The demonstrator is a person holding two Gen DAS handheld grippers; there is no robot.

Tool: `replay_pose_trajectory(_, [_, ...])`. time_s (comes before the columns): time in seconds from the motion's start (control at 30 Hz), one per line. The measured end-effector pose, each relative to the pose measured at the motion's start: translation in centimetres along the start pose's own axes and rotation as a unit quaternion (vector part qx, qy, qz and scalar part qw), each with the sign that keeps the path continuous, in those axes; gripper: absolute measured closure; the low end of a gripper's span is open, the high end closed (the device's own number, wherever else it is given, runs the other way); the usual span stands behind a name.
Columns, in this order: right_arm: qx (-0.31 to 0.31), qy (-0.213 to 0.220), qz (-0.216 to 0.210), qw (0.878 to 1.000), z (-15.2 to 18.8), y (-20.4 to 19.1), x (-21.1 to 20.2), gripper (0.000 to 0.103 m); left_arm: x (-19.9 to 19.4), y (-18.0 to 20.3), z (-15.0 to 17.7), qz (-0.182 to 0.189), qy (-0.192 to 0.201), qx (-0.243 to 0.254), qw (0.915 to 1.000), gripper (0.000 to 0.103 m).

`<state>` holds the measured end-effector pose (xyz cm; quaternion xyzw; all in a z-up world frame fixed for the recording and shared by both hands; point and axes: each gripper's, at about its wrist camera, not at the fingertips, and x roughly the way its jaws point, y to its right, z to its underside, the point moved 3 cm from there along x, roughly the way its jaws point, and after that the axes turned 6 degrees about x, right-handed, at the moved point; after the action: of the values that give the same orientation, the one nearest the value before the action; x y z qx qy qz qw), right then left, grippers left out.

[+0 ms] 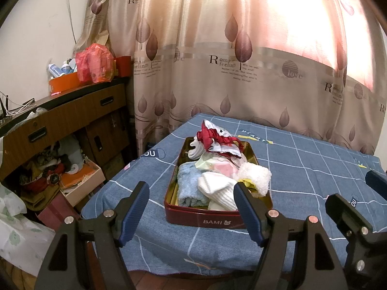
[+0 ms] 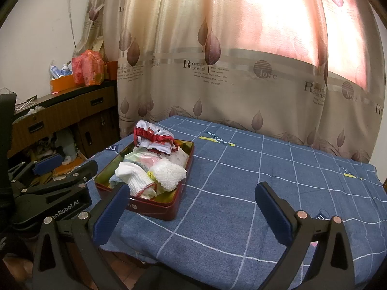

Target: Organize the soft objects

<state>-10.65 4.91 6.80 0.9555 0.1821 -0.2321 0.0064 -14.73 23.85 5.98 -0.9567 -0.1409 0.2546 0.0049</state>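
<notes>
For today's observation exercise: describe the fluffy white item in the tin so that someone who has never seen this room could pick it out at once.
Start at the blue checked tablecloth, then find the dark red tin packed with soft things. At the tin's near right corner lies the fluffy white item. Unlike the ribbed white sock beside it and the red-and-white cloth at the far end, it looks woolly and rounded.

Glossy metal tin (image 1: 217,221) — fluffy white pompom (image 1: 256,175), terry towel (image 1: 189,186) — on matt woven cloth (image 2: 241,193).

Blue towel (image 1: 189,184) mostly hidden from right wrist, right tongs (image 1: 358,200) cropped at edge
</notes>
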Motion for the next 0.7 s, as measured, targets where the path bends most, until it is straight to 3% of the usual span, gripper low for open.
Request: replay_pose_trajectory(0.7, [0.015, -0.002, -0.008, 1.000, -0.3, -0.1, 1.6, 0.001, 0.1, -0.2, 0.1, 0.000, 0.000, -0.005, 1.0000, 0.029])
